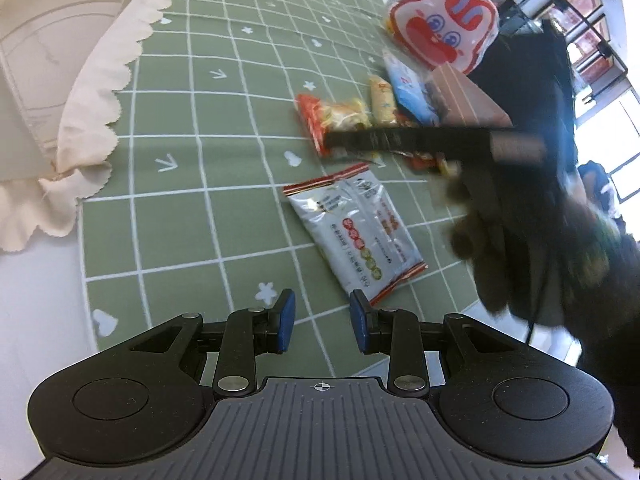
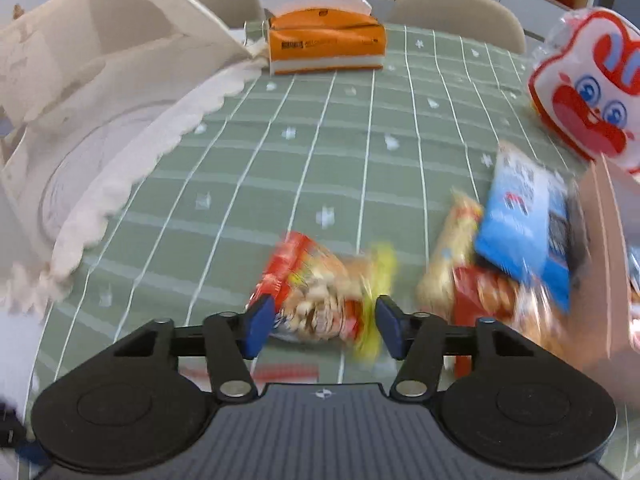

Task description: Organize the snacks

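Observation:
My right gripper [image 2: 324,322] has a red and yellow snack packet [image 2: 320,288] filling the gap between its blue pads, which touch its two ends; the view is blurred. In the left wrist view the same packet [image 1: 340,114] lies on the green checked tablecloth [image 1: 220,160], under a dark blurred bar held by a gloved hand [image 1: 520,240]. My left gripper [image 1: 322,320] hovers open over the cloth with nothing between its pads. A white and silver packet [image 1: 356,236] lies just beyond its right fingertip.
A cloth-lined cream basket [image 2: 100,60] stands at the left. An orange tissue box [image 2: 326,40] sits at the back. At the right are a blue packet [image 2: 524,224], a beige packet [image 2: 452,256], a rabbit-face bag [image 2: 588,96] and a pink box [image 2: 608,260].

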`<state>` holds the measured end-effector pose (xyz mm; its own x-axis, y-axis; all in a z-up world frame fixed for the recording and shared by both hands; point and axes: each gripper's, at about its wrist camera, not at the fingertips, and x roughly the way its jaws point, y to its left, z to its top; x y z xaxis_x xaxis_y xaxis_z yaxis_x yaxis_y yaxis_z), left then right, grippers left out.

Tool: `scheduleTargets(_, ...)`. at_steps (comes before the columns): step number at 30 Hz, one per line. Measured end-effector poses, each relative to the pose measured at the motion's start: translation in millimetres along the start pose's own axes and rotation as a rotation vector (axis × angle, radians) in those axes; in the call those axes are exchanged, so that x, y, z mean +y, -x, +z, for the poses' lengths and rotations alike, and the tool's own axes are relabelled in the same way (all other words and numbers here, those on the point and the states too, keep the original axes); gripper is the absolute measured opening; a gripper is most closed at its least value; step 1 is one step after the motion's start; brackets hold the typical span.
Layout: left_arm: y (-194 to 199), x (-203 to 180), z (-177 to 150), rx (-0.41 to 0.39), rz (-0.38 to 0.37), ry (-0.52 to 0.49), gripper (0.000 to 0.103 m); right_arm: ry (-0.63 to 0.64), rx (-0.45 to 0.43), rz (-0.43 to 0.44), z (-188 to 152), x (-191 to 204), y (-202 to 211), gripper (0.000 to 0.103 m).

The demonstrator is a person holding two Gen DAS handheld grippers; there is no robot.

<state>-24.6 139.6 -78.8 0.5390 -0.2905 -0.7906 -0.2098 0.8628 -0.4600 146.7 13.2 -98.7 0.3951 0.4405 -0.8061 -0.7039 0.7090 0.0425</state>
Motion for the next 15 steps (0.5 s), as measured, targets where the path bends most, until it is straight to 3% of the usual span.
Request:
scheduleTargets(8, -13.6, -11.3, 2.6, 0.004, -0.012, -0.034, 0.034, -0.06, -0.026, -0.102, -65.5, -17.2, 49.6, 0.051)
scheduleTargets(15, -25.1, -6.0, 10.0, 0.003, 0.018, -0.02, 0.035, -0.147, -0.034, -0.06, -96.2, -4.3, 64.5, 0.051)
